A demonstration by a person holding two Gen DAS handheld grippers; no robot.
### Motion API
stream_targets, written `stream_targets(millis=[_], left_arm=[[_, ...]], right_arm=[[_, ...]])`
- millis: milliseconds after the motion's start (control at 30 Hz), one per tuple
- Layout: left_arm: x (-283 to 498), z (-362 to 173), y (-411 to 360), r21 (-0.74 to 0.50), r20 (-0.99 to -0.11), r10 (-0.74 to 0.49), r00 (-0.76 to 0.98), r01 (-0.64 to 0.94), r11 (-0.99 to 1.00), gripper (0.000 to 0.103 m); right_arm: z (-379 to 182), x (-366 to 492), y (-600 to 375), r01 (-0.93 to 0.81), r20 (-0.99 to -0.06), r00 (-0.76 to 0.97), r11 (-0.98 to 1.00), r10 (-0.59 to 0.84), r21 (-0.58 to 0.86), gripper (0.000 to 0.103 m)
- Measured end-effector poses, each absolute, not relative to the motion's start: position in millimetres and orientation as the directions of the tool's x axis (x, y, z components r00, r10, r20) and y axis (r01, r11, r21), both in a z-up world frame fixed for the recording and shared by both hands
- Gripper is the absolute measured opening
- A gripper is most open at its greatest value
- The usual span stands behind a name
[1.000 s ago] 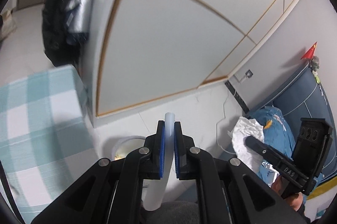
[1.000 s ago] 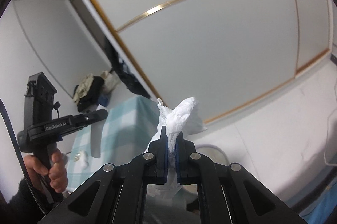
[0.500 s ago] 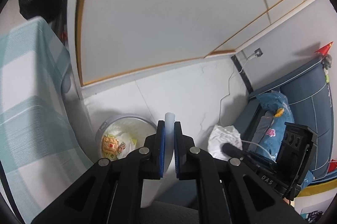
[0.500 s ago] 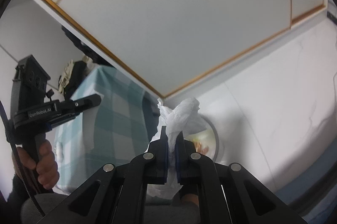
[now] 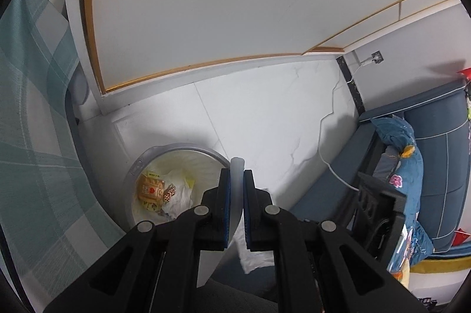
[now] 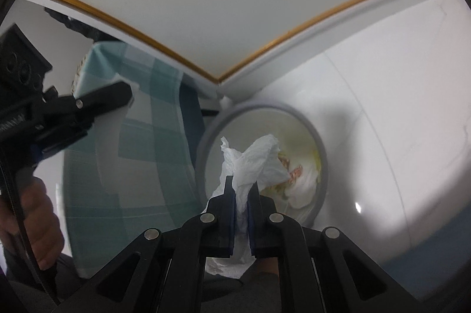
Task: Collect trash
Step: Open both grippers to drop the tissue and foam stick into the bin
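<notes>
Nearest in the right wrist view, the right gripper (image 6: 241,202) has its jaws nearly together with a crumpled white paper tissue (image 6: 253,162) between the blue pads; the jaws have just been opening a little, yet the pads appear to press on the tissue. The tissue rises out past the jaw tips in loose folds, and a tail of it hangs back below the jaws. It has no firm long axis, though the bulk runs roughly along the line of the jaws.

In the left wrist view, the left gripper (image 5: 234,195) is clamped narrow on a translucent white plastic strip, possibly a flattened cup or tube (image 5: 237,165). Its long axis lies along the jaws, with its rounded end poking just beyond the tips toward the floor.

Just beyond both sets of jaws stands the round grey waste bin with a pale liner (image 6: 319,148), already holding yellow snack wrappers (image 5: 151,188) and crumpled paper. From the right gripper the bin's mouth lies directly ahead; from the left it sits ahead and off to the left.

So the picking-up looks done for these two pieces; what remains is letting each fall into the bin.

Farther off are a teal checked cloth (image 5: 32,136), the white tiled floor (image 5: 265,112) and a blue sofa (image 5: 441,154).
</notes>
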State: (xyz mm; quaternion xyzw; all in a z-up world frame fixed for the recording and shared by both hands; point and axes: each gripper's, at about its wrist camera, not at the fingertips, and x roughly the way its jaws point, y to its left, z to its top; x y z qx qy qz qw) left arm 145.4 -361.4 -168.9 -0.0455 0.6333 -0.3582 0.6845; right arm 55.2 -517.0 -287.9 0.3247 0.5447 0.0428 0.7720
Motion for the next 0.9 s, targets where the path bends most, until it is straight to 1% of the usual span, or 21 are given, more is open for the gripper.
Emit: stream_targets(millis=[67, 167, 233, 367, 433, 700, 767, 833, 900], left_arm=[[148.1, -172.6, -363.0, -0.520, -0.834, -0.547, -0.069, 0.426, 0.740, 0.003], [149.6, -177.2, -365.0, -0.522, -0.836, -0.544, -0.080, 0.422, 0.741, 0.003], [149.5, -178.8, -366.6, -0.524, -0.836, -0.542, -0.086, 0.420, 0.741, 0.003], [150.0, -180.7, -370.6, -0.527, -0.835, -0.542, -0.094, 0.420, 0.739, 0.003], [149.5, -181.9, -371.5, -0.529, -0.834, -0.543, -0.096, 0.419, 0.738, 0.003], [149.8, -195.3, -375.5, -0.527, -0.841, -0.526, -0.125, 0.406, 0.747, 0.003], [148.6, -197.5, -378.1, -0.525, -0.845, -0.517, -0.136, 0.402, 0.750, 0.003], [146.5, -202.2, -381.3, -0.520, -0.850, -0.505, -0.151, 0.400, 0.755, 0.003], [143.3, -206.3, -384.9, -0.516, -0.854, -0.492, -0.170, 0.399, 0.758, 0.003]], right_arm=[[-295.8, 57.9, -513.0, 0.287, -0.821, 0.379, 0.789, 0.426, 0.542, 0.013], [-312.1, 65.8, -505.2, 0.293, -0.827, 0.340, 0.786, 0.447, 0.545, 0.023], [-317.1, 66.9, -501.6, 0.293, -0.831, 0.322, 0.787, 0.453, 0.543, 0.035], [-319.2, 62.6, -507.3, 0.287, -0.832, 0.326, 0.792, 0.448, 0.539, 0.041], [-318.5, 58.6, -511.8, 0.293, -0.831, 0.333, 0.788, 0.446, 0.541, 0.046], [-308.9, 34.7, -537.8, 0.350, -0.841, 0.361, 0.777, 0.404, 0.523, 0.047], [-304.4, 27.3, -546.6, 0.370, -0.840, 0.383, 0.769, 0.385, 0.522, 0.050], [-299.7, 21.7, -553.7, 0.389, -0.837, 0.406, 0.760, 0.366, 0.521, 0.056], [-295.2, 17.4, -559.9, 0.402, -0.833, 0.426, 0.751, 0.353, 0.524, 0.058]])
